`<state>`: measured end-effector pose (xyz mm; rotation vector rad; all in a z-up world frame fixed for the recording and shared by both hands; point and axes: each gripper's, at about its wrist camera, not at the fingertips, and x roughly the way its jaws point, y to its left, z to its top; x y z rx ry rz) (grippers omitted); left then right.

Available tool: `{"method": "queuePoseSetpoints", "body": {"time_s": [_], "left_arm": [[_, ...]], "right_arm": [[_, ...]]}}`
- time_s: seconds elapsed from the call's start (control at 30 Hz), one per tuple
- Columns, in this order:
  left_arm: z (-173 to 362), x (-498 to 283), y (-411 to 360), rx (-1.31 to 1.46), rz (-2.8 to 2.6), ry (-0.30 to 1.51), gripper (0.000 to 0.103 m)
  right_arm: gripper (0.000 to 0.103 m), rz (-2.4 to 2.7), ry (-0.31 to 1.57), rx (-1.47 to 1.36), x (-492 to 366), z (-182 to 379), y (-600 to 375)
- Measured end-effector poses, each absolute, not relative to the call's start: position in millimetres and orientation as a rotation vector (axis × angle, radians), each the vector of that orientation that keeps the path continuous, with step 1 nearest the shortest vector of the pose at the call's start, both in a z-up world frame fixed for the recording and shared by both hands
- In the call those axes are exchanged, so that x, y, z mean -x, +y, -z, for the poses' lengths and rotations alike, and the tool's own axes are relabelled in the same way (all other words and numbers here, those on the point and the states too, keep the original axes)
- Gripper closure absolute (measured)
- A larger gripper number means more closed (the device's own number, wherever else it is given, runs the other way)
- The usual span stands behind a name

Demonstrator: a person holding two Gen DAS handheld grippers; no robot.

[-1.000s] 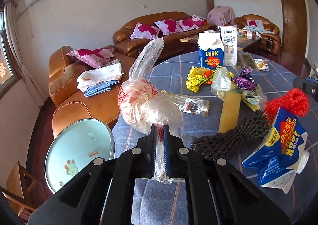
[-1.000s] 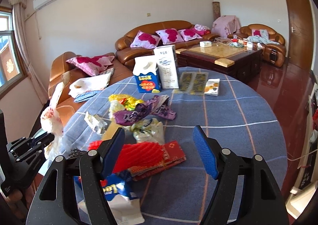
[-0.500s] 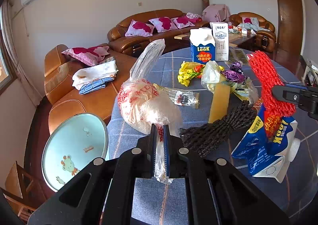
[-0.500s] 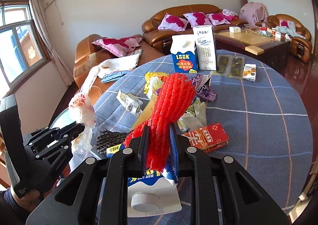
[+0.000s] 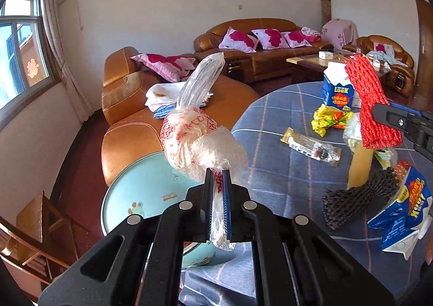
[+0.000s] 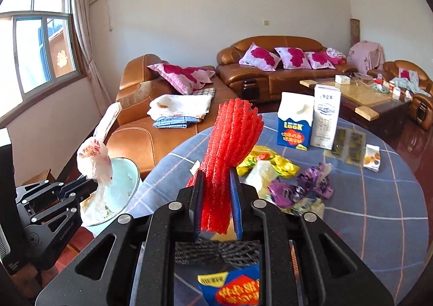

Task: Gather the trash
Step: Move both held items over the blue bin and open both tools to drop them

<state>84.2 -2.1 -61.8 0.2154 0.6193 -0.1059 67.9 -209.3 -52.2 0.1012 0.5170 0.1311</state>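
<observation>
R gripper (image 6: pixel 216 197), open over the table 1 s ago, now clamps the red foam net (image 6: pixel 230 154) & has lifted it to mid-frame. L gripper (image 5: pixel 217 197) w/ plastic bag (image 5: pixel 197 141) has swung left; bag now over the teal bin (image 5: pixel 140 195), lower left.

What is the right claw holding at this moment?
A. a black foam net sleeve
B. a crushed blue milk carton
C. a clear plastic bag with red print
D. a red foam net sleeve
D: the right claw is shut on the red foam net sleeve, lifted above the table; the clear plastic bag is in the left claw, and the black foam net sleeve lies on the table.
</observation>
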Motion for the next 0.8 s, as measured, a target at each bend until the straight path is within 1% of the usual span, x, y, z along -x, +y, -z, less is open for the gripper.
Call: {"method": "queuePoseSetpoints", "body": {"time_s": [0.37, 0.8], "left_arm": [[62.3, -111.8, 57.5, -0.171, -0.081, 0.648, 0.096], [77.9, -137.3, 95.5, -0.177, -0.207, 0.706, 0.096]], "right_arm": [[0.084, -0.256, 0.528, -0.018, -121.4, 61.2, -139.3], [0.084, -0.359, 0.569, 0.070, -159.6, 81.5, -86.5]]}}
